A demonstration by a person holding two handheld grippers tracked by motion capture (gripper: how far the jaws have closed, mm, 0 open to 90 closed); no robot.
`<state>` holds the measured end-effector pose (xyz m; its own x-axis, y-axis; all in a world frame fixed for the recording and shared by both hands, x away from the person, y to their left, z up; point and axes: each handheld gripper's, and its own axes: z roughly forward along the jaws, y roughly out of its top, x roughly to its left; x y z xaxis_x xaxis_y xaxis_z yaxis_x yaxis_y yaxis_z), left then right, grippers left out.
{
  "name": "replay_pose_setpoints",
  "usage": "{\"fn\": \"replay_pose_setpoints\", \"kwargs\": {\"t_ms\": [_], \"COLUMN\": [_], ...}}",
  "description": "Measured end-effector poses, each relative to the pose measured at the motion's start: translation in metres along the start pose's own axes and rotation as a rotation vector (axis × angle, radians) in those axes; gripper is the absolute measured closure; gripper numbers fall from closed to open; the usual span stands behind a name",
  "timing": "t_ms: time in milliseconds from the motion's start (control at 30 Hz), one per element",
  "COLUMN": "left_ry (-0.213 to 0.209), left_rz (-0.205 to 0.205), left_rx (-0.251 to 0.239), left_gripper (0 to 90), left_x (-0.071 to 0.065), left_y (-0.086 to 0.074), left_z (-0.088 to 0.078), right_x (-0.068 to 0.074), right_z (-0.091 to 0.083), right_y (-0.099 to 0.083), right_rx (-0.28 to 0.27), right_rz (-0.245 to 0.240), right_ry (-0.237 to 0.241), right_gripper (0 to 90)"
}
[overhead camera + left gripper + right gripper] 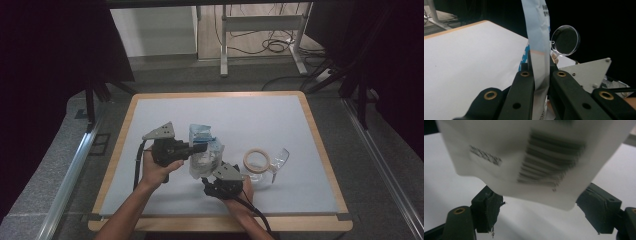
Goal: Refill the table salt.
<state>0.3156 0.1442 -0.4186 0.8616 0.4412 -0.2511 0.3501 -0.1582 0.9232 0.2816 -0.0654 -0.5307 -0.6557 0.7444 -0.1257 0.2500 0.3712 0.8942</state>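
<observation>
A clear plastic pouch (206, 152) with blue and white print is held up over the middle of the white mat (165, 107). My left gripper (198, 147) is shut on its upper edge. In the left gripper view the two black jaws (540, 73) pinch the pouch's thin strip (537, 37), which rises upright. My right gripper (206, 180) sits just below and in front of the pouch. In the right gripper view its jaws (542, 211) stand wide apart, and the pouch's barcode end (524, 157) hangs over the gap without touching either pad (487, 207).
A beige tape ring (257, 160) and a clear round dish (280, 159) lie on the mat to the right of the grippers. The dish (565, 40) also appears beyond the pouch in the left gripper view. A wooden rim (320, 150) frames the mat.
</observation>
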Motion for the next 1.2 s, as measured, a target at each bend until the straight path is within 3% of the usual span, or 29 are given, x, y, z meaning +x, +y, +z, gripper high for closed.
{"fn": "replay_pose_setpoints", "kwargs": {"t_ms": [100, 467, 700, 1200], "left_ry": [-0.004, -0.037, -0.055, -0.082], "left_rz": [-0.007, -0.027, -0.021, -0.015], "left_rx": [0.008, 0.022, 0.044, 0.081], "left_gripper": [90.0, 90.0, 90.0, 90.0], "left_x": [0.001, 0.002, -0.001, -0.006], "left_y": [0.0, 0.006, 0.013, 0.019], "left_z": [0.005, 0.023, 0.037, 0.06], "right_x": [0.005, -0.002, -0.006, -0.009], "right_z": [-0.002, -0.012, -0.017, -0.027], "right_y": [0.001, -0.004, -0.007, -0.011], "right_rx": [-0.005, 0.004, -0.001, -0.001], "right_rz": [-0.028, 0.02, 0.042, 0.108], "right_ry": [0.001, 0.017, 0.008, 0.048], "right_gripper": [25.8, 27.4, 29.7, 36.5]}}
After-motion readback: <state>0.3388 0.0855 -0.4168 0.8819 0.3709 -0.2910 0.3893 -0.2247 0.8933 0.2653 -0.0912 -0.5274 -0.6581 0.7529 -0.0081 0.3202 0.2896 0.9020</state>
